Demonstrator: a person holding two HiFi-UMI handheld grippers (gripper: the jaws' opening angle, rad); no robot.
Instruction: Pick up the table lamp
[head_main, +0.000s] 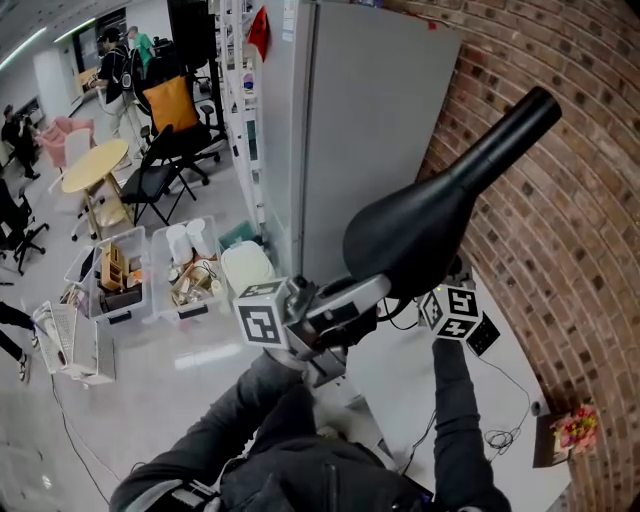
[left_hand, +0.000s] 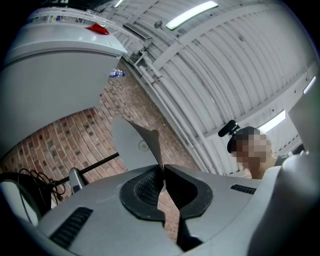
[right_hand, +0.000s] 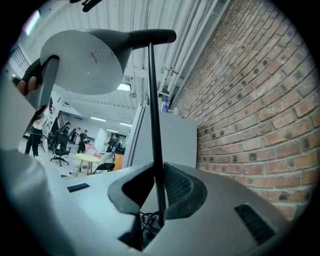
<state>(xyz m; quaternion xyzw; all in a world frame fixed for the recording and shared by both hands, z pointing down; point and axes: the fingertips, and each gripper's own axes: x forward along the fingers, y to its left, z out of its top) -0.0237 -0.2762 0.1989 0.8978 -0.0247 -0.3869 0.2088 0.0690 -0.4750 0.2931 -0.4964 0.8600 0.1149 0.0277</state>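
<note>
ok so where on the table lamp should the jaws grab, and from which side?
The thin black stem, from the side, jaws square across it: it is straight, roughly upright and slim enough to seat between them, as the right gripper holds it. The broad head offers only its rim, where the left gripper pinches.

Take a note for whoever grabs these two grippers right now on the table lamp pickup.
Left gripper: shut on the thin rim of the lamp head.
Right gripper: shut on the black stem.
Table lamp: held up over the white table by the brick wall; base not in view.
Done: both grips set.
Left: check that the base is off the table.
</note>
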